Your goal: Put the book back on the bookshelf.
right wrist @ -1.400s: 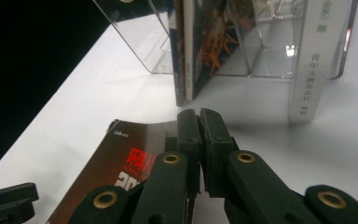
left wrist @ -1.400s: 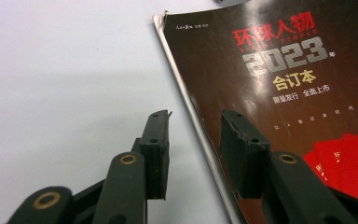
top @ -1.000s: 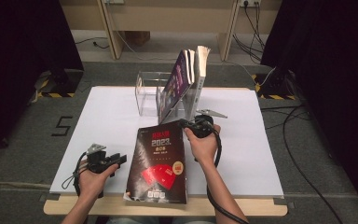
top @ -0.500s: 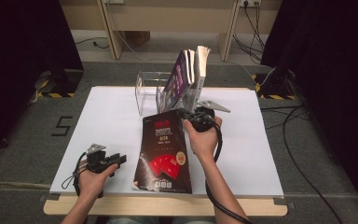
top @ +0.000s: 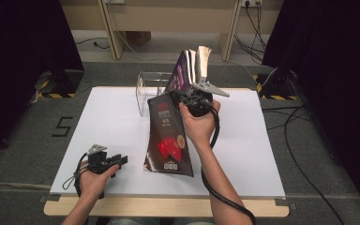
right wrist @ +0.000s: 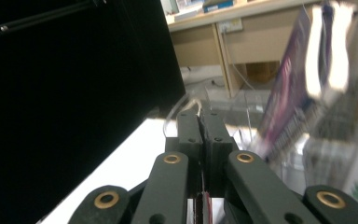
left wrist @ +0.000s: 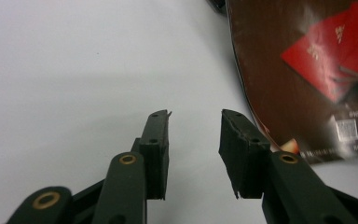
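High view: the right gripper (top: 183, 99) is clamped on the top edge of a dark brown book (top: 168, 136) with red shapes on its cover. The book is tilted, its upper edge raised in the gripper and its lower edge at or just above the white surface (top: 122, 117), near the middle; contact cannot be told. Just behind it stands a clear acrylic book stand (top: 146, 89), holding a purple book (top: 180, 72) and a pale book (top: 201, 61) that lean upright. The left gripper (top: 119, 161) lies low at the near left part of the surface, in the person's left hand (top: 93, 180), well apart from the brown book; its jaws stand partly open with nothing between them.

Left gripper view: the two black jaws are parted to a middling gap, only bare white surface (left wrist: 74, 70) between the pads. The brown book (left wrist: 284, 84) is at the right, its curved edge close to the right-hand jaw but not touching; red cover graphics and small printed blocks near its lower corner are legible as shapes only.

Right gripper view: jaws pressed nearly together, a thin dark and red sliver of the book's edge (right wrist: 203, 205) pinched between them low in the frame. Beyond, blurred: the purple book (right wrist: 286, 88), the pale book's page block (right wrist: 328, 51), and the clear stand (right wrist: 256, 105). A black curtain (right wrist: 74, 93) is at the left.
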{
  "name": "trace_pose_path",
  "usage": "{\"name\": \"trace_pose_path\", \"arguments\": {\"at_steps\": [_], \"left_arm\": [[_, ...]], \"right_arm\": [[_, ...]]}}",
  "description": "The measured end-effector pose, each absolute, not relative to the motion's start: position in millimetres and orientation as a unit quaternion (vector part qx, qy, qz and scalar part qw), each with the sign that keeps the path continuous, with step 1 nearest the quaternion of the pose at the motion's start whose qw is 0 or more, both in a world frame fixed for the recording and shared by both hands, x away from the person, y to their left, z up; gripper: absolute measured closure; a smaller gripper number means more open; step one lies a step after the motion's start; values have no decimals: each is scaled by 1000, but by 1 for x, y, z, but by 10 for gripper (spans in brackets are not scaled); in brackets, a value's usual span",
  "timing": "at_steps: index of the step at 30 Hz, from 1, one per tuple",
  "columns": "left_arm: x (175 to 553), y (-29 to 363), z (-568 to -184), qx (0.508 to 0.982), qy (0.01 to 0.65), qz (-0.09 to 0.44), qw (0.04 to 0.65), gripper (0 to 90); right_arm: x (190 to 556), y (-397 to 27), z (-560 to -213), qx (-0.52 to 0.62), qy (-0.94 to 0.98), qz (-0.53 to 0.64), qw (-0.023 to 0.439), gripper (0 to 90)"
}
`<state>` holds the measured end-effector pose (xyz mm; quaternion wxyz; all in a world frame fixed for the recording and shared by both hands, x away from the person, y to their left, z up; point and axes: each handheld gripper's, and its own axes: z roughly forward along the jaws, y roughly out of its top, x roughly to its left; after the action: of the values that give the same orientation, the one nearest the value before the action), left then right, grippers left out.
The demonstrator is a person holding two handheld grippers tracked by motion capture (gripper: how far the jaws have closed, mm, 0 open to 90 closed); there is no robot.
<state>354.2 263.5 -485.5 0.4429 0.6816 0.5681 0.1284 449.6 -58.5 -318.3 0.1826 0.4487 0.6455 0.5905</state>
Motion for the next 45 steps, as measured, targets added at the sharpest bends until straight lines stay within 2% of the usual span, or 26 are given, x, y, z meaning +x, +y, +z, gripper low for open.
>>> {"name": "trace_pose_path", "arguments": {"at_steps": [7, 22, 29, 37, 41, 42, 45], "left_arm": [[354, 263, -486, 682, 567, 128, 444, 623], [354, 260, -486, 682, 562, 132, 448, 619], [353, 255, -479, 678, 547, 153, 466, 557], [357, 215, -434, 675, 489, 177, 523, 470], [365, 195, -405, 679, 460, 192, 539, 455], [372, 183, -387, 681, 446, 194, 548, 454], [379, 170, -374, 686, 435, 196, 550, 450]], "right_arm": [[461, -45, -294, 438, 628, 610, 205, 886], [477, -34, -276, 441, 595, 632, 228, 886], [481, -36, -277, 447, 582, 637, 236, 886], [479, -36, -282, 451, 580, 635, 241, 885], [478, -35, -282, 450, 580, 634, 241, 885], [476, -34, -283, 448, 584, 631, 244, 885], [476, -34, -284, 446, 586, 631, 245, 885]]}}
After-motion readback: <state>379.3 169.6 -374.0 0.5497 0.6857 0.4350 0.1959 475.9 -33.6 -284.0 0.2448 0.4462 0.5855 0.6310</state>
